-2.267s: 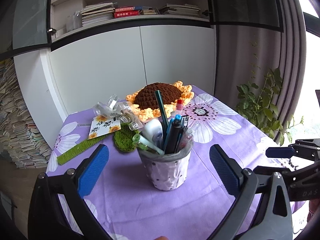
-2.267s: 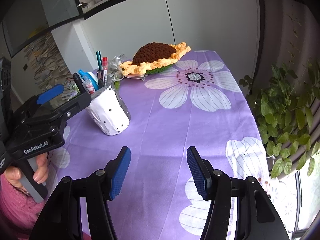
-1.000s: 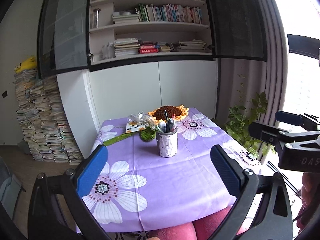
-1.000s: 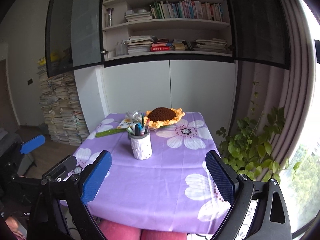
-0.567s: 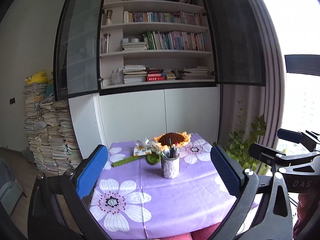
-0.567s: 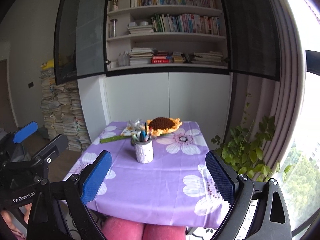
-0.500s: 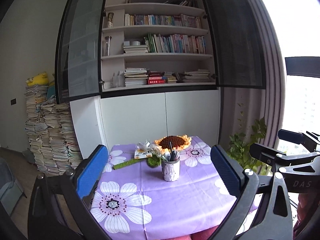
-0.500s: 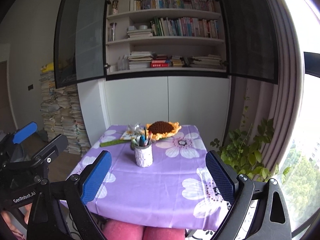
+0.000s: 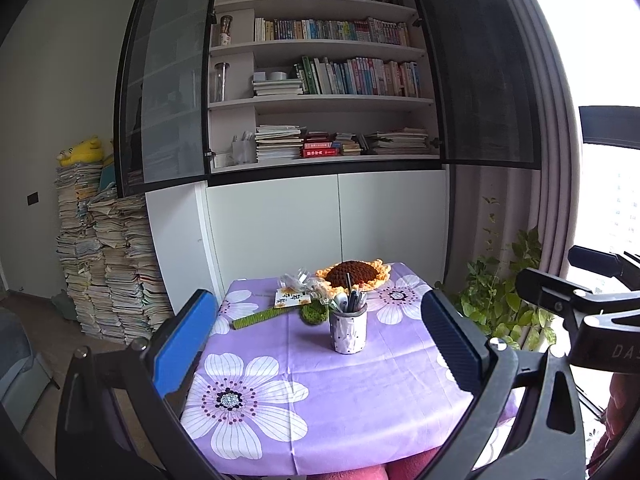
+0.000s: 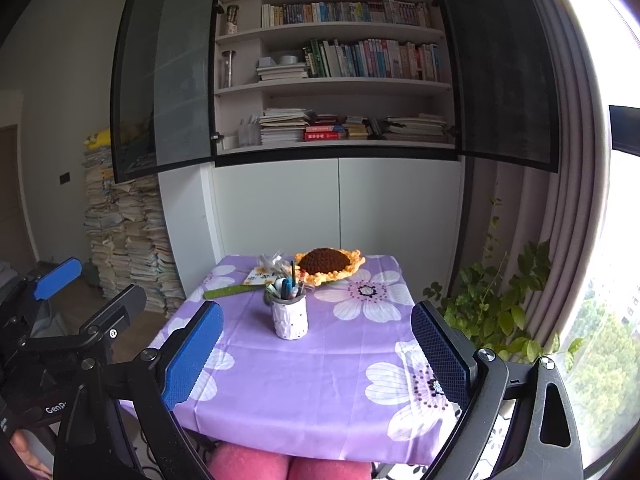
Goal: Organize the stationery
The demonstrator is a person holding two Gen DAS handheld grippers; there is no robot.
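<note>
A white dotted pen cup (image 9: pixel 347 335) full of pens and markers (image 9: pixel 352 301) stands upright near the middle of the purple flowered tablecloth (image 9: pixel 320 392); it also shows in the right wrist view (image 10: pixel 290 317). My left gripper (image 9: pixel 320 344) is open and empty, held well back from the table. My right gripper (image 10: pixel 318 354) is open and empty too, also far back, over the person's lap. The left gripper also shows at the left edge of the right wrist view (image 10: pixel 60 312).
A crocheted sunflower (image 9: pixel 354 273), a card (image 9: pixel 291 299), a ribbon bundle (image 9: pixel 298 278), a green strip (image 9: pixel 258 318) and a green crocheted piece (image 9: pixel 314 314) lie at the table's far end. White cabinets and bookshelves (image 9: pixel 320 80) stand behind. Paper stacks (image 9: pixel 104 264) left, plant (image 9: pixel 500 296) right.
Both grippers have pulled far back from the table and up, so the cup looks small and distant. Both stay open and empty.
</note>
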